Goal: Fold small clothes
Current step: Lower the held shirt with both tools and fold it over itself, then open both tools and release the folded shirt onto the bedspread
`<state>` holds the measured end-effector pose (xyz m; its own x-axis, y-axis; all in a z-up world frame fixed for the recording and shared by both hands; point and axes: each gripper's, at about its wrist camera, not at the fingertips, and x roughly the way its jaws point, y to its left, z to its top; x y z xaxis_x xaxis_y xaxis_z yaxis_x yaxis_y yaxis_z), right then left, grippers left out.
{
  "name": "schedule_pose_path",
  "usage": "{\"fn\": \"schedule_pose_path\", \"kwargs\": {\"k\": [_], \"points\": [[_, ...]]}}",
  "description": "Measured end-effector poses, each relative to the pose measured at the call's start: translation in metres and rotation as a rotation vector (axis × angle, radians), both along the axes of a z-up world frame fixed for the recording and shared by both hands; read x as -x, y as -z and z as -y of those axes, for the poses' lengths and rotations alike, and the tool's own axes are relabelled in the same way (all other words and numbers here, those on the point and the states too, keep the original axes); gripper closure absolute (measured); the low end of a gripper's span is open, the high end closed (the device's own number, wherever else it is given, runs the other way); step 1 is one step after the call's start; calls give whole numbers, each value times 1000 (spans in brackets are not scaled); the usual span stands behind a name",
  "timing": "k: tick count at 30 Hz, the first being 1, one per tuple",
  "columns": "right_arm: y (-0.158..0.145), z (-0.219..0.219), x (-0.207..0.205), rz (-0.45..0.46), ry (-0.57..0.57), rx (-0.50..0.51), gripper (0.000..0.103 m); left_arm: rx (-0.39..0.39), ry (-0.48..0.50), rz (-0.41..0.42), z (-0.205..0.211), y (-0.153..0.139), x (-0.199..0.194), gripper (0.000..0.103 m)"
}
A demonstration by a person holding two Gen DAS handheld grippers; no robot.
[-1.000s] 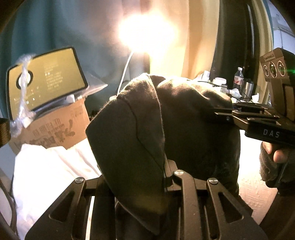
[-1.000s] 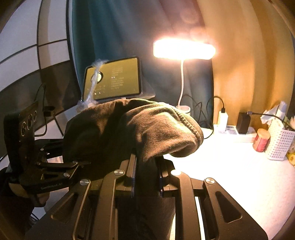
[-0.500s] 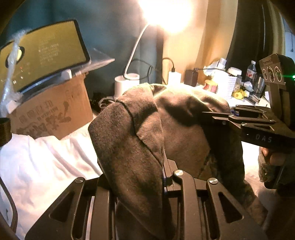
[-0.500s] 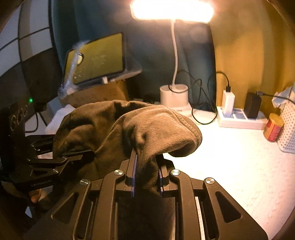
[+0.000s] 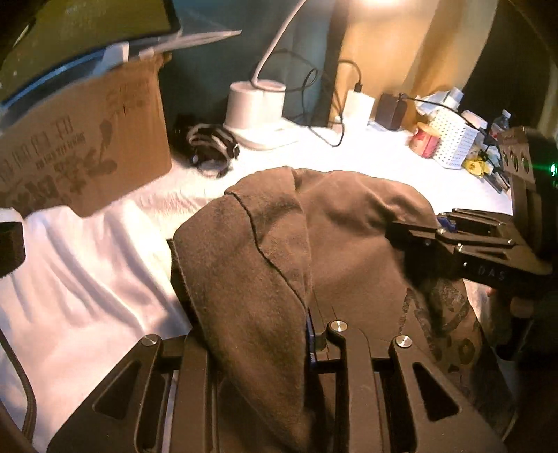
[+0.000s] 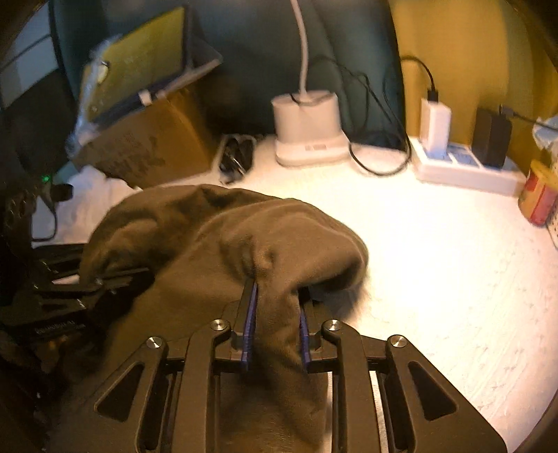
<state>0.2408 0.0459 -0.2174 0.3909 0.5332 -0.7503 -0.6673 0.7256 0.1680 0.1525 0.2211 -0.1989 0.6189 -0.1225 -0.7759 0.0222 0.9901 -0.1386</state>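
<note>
The garment (image 5: pixel 265 251) is matt, fuzzy brown cloth with a stitched seam and a cracked print on its near right side. Both claws, left (image 5: pixel 310 334) and right (image 6: pixel 275 313), are matt black plastic with shiny metal screws. The desk (image 6: pixel 436 265) has a pale, finely textured surface. The box (image 5: pixel 87 146) is dull brown cardboard. The lamp base (image 6: pixel 307 129) is smooth white plastic.

Left gripper (image 5: pixel 307 334) clamped on cloth — right gripper (image 6: pixel 275 313) jaws opening, cloth between.

Warm lamp glare (image 5: pixel 369 3) floods the white tabletop (image 6: pixel 436 265); corners dark (fisheye-bent); background motion-blurred.
</note>
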Motion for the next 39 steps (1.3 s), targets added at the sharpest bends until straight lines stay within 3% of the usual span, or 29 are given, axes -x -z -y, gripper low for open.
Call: {"fn": "schedule_pose_path", "kwargs": {"k": [2,4,15,19,24,29,33,39], "points": [[7,0,-4,-18,2,25,61,6,-4,-19,-1,3,-2,80],[8,-1,-7,-13,-10,31,57,13,-10,-39,-2,6,-6,79],[4,-8,-32,4,-17,38,51,20,-61,-48,-15,6,-18,61],[6,-9,-42,11,-37,13,45,30,-93,-55,-24,9,-22,56],[6,-6,-48,55,5,41,41,13,-119,-18,-27,3,-22,56],[7,2,-51,66,48,65,26,-69,-173,73,-28,-12,-13,56],[5,6,-48,73,67,81,25,-77,-188,96,-33,-19,-7,56],[0,14,-35,73,84,91,24,-60,-129,120,-21,-31,11,56]]}}
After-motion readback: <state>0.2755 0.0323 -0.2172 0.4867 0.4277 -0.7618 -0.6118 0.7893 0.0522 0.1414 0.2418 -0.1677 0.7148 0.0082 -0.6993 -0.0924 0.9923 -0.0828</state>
